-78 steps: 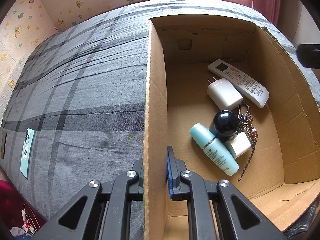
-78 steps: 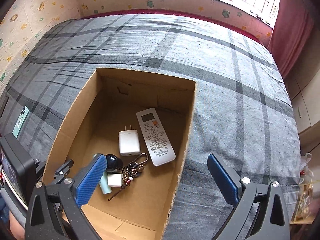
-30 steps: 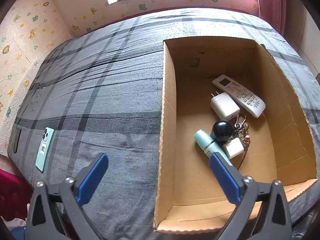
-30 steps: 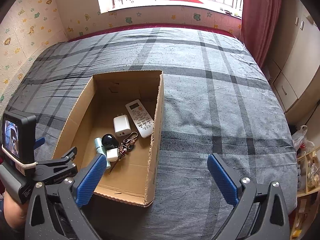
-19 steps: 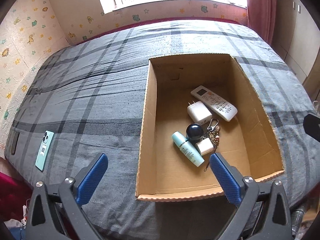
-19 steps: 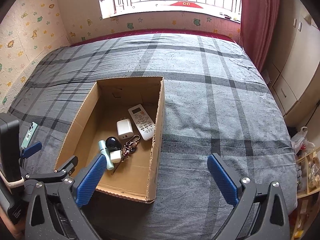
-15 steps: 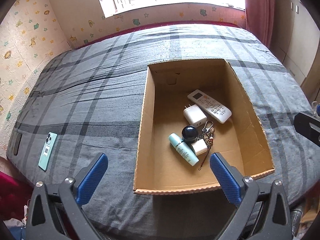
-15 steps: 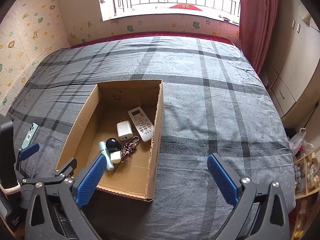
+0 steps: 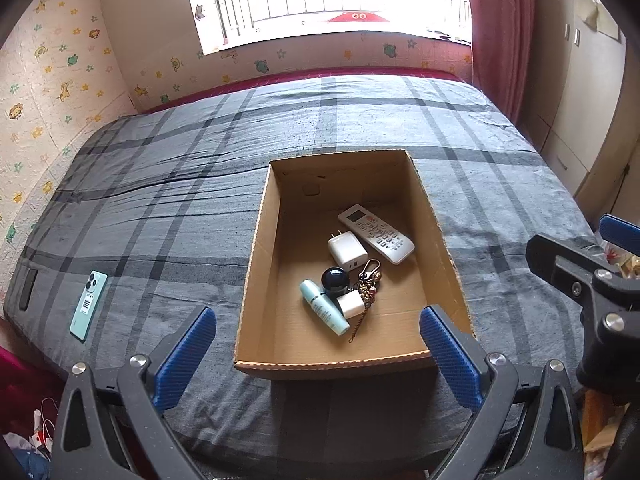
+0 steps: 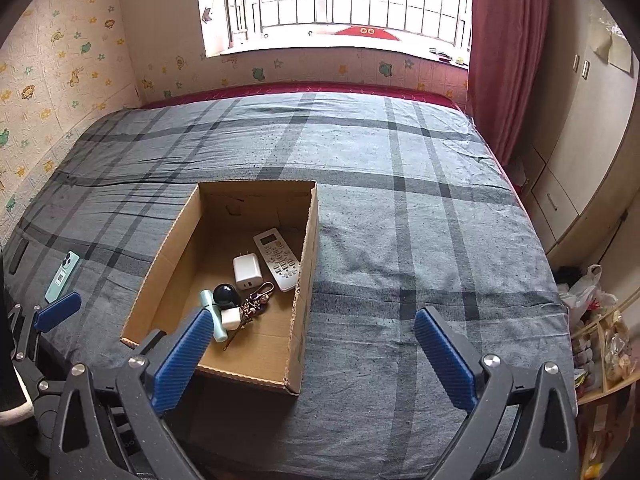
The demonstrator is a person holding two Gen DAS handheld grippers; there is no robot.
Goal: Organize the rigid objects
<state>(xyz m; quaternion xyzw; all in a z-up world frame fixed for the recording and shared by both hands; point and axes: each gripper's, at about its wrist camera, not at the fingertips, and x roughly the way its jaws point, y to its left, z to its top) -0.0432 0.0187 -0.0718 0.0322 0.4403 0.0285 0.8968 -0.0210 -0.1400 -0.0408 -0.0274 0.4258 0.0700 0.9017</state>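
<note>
An open cardboard box (image 9: pixel 251 264) (image 10: pixel 304 280) sits on the grey plaid bed. Inside lie a white remote (image 9: pixel 375 233) (image 10: pixel 278 259), a white charger (image 9: pixel 346 249) (image 10: pixel 246 270), a dark ball (image 9: pixel 334 281) (image 10: pixel 225 293), a mint tube (image 9: pixel 323 306) (image 10: pixel 213 318), a small white plug (image 9: pixel 350 305) (image 10: pixel 231 318) and a keychain (image 9: pixel 369 283) (image 10: pixel 256 301). My left gripper (image 9: pixel 316 356) is open, held back from the box's near edge. My right gripper (image 10: pixel 312 360) is open too, near the box's right front corner. Both hold nothing.
A mint phone (image 9: pixel 89 299) (image 10: pixel 61 275) and a dark flat object (image 9: pixel 28 289) lie near the bed's left edge. A window wall stands behind the bed, a red curtain (image 10: pixel 508 52) and cabinets (image 10: pixel 580 120) to the right. Bags and clutter (image 10: pixel 592 320) sit on the floor at right.
My left gripper let go of the box's left wall and opened. Both grippers have pulled back and up from the box, which now looks smaller. The box's contents have not moved.
</note>
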